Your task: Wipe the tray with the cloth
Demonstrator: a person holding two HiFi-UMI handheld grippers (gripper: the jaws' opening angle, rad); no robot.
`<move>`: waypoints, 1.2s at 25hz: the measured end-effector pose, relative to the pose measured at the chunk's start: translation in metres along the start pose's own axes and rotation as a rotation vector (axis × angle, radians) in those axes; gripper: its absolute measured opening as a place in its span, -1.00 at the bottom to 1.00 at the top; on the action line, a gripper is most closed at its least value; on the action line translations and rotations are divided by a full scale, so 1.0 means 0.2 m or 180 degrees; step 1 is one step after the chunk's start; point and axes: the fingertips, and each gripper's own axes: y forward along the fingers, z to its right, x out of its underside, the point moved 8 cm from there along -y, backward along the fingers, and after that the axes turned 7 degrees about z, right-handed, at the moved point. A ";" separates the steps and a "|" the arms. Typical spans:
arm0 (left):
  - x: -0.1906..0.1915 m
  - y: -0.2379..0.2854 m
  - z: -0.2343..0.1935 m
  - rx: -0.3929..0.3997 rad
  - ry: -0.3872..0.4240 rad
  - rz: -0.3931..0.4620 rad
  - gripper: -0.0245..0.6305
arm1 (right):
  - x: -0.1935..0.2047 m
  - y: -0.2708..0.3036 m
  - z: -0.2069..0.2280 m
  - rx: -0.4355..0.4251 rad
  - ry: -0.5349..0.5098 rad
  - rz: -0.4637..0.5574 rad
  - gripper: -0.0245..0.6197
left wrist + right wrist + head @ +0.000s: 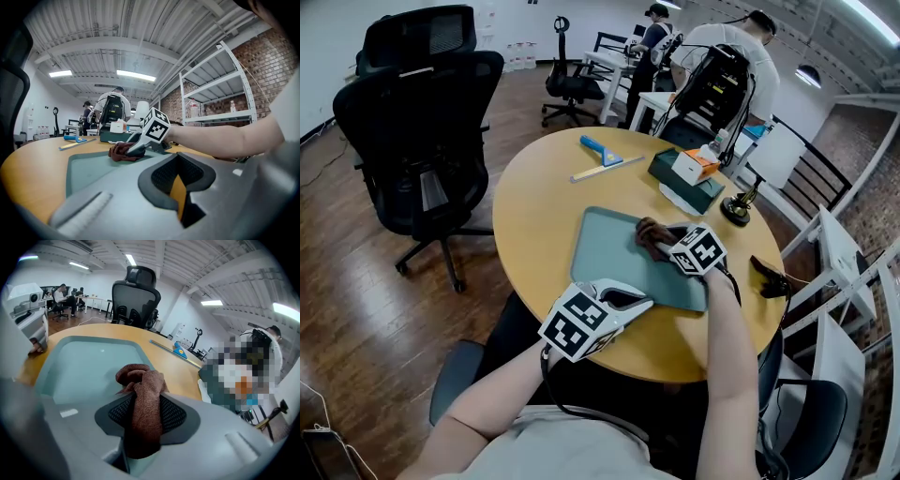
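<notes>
Here, brown cloth [651, 232] pressed on the tray [609, 255].
Right forearm reaches across the tray, right gripper [662, 246] clamped on the cloth toward its far edge; left gripper [630, 300], jaws together, rests at the tray's near edge.

This looks like an open-plan office: black swivel chairs [422, 131], white desks [649, 101], metal shelving [220, 116] by a brick wall [267, 51], wood floor [356, 309].

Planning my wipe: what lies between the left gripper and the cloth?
Only bare tray separates left gripper and cloth, per the left gripper view.
</notes>
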 end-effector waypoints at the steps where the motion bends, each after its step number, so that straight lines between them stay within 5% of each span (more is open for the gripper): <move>1: 0.00 0.00 0.00 0.0000 0.0003 0.0001 -0.92 | 0.00 -0.02 -0.02 -0.0039 -0.0006 0.0021 -0.48; 15: 0.01 0.00 -0.01 -0.0001 -0.0007 0.0000 -0.92 | 0.03 -0.20 -0.27 -0.0319 -0.0148 0.0249 -0.48; 30: 0.02 0.00 -0.01 0.0005 -0.0008 0.0008 -0.92 | 0.08 -0.35 -0.43 -0.0939 -0.0079 0.0467 -0.48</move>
